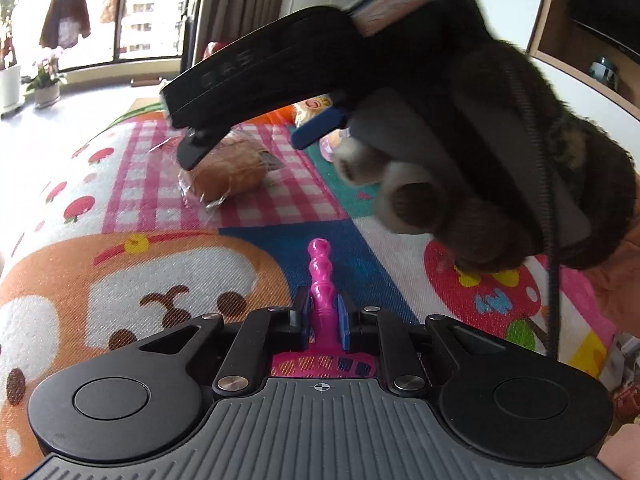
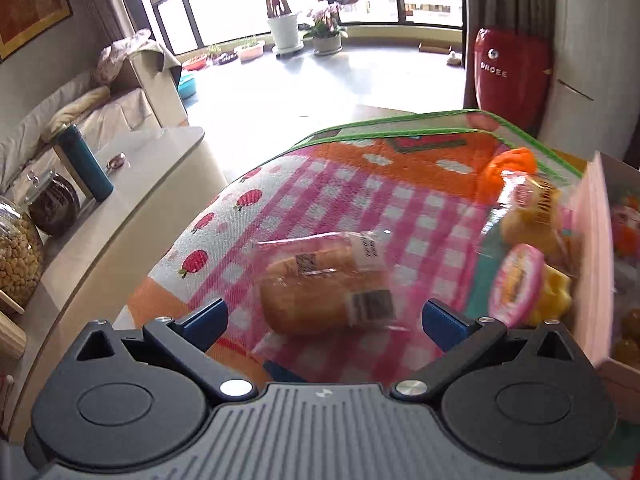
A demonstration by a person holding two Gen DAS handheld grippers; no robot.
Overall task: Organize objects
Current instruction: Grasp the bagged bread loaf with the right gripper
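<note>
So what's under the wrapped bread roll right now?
The wrapped bread roll lies on the pink-and-white checked patch of the mat. Only mat shows around its edges; whatever is directly beneath it is covered.

potted flowers (image 2: 325,32) by the window, teal bottle (image 2: 85,163) on counter.

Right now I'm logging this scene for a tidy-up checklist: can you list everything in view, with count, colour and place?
bread roll: one, golden brown in clear wrap, on the pink check patch of the mat
mat: one, many-coloured cartoon print, under everything
pink toy: one, bright pink with a beaded handle, held by the left tongs
pink-lidded cup: one, pink and yellow, right of the roll
snack bag: one, orange and yellow, behind the cup
box: one, pale pink wall, at the right edge
bottle: one, teal, on the side counter
left tongs: shut on the pink toy
right tongs: open, above the roll
gloved hand: one, dark, holding the right tongs
</note>
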